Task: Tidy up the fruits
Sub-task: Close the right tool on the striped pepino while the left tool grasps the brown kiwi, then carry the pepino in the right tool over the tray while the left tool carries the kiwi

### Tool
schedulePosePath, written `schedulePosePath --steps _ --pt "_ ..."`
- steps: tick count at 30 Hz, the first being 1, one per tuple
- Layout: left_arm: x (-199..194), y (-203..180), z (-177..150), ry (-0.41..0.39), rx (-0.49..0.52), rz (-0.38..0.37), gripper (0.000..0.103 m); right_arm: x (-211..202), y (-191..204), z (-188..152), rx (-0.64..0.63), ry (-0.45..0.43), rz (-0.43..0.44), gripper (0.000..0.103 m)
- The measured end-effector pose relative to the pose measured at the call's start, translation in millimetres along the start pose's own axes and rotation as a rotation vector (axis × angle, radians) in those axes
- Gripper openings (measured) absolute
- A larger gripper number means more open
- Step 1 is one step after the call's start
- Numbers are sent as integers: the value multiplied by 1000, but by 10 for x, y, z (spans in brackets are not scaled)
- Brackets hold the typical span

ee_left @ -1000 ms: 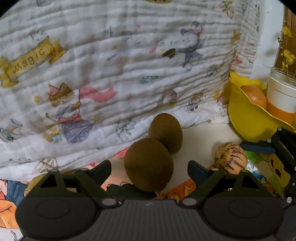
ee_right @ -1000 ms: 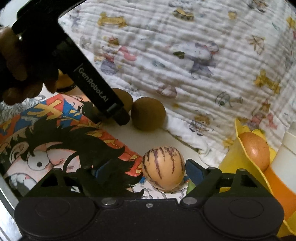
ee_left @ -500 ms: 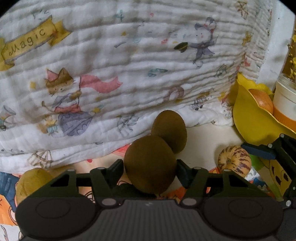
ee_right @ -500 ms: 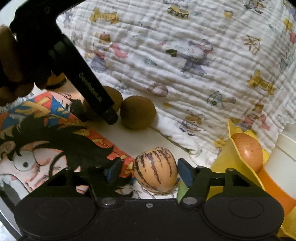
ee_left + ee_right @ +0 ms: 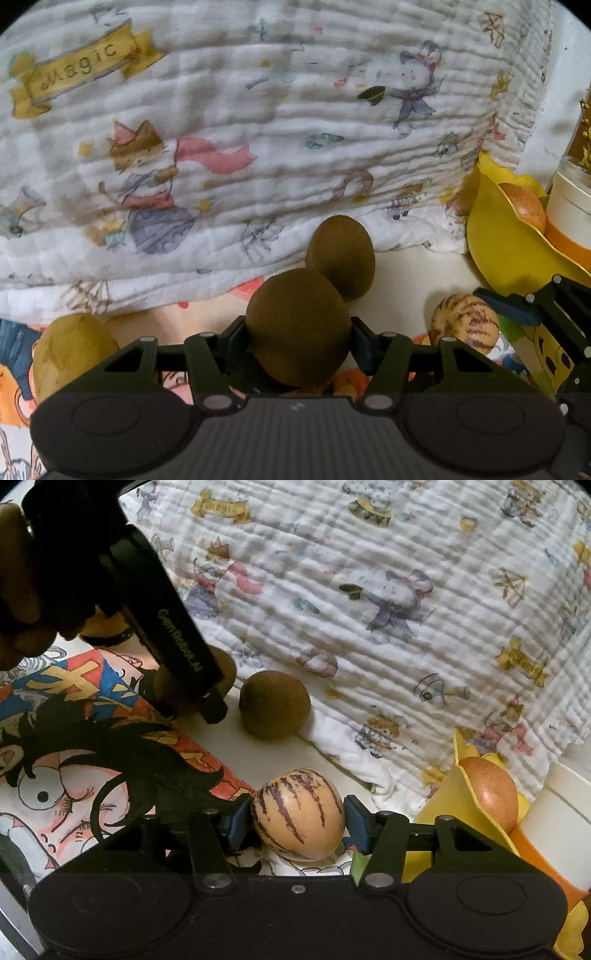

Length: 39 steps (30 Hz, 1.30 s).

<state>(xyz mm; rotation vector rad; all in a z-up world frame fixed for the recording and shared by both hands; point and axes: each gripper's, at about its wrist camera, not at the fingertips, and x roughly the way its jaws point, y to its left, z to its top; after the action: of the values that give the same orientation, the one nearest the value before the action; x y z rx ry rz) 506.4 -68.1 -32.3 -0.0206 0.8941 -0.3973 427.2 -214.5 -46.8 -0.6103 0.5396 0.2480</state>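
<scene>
Now we have both claws closing on fruit at once. Nearest in our left wrist view, the left claw has just been closing around a round, fuzzy brown kiwi; its blue pads sit against the fruit's flanks at the widest part, which we judge keeps it from squirting out. In our right wrist view, the right claw has likewise just been closing and pinches a cream, purple-striped melon-like fruit the same way.

Both fruits sit low on the table, partly over a bright cartoon-printed mat. Just beyond the held kiwi lies a second brown kiwi, touching or nearly so, meaning a straight lift is safer than a drag. To the right stands a yellow wavy-rimmed bowl holding an orange-brown fruit, likely our target. Behind everything hangs a white quilted cloth printed with cartoon animals, closing off the far side; open room lies upward and rightward.
</scene>
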Motion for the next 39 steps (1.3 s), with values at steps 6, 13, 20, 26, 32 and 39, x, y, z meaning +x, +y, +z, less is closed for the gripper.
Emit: schedulePosePath --steps 6,13,20,26,32,39 --pt "-204 -35 -76 -1 -3 -15 61 -173 12 7 -20 -44 3 55" --pt "-538 -126 -150 -16 -19 -34 61 -480 41 65 -36 -101 14 55" --pt "-974 -220 -273 -49 -36 -42 61 -893 33 118 -49 -157 22 55" --pt "-1352 -325 -405 -76 -36 -37 61 -1313 53 119 -56 -208 34 55" --pt "-1689 -439 -570 -96 -34 -38 61 -1694 84 55 -57 -241 61 55" --pt "-1986 -591 -802 -110 -30 -51 61 -2052 152 -128 -34 -242 125 55"
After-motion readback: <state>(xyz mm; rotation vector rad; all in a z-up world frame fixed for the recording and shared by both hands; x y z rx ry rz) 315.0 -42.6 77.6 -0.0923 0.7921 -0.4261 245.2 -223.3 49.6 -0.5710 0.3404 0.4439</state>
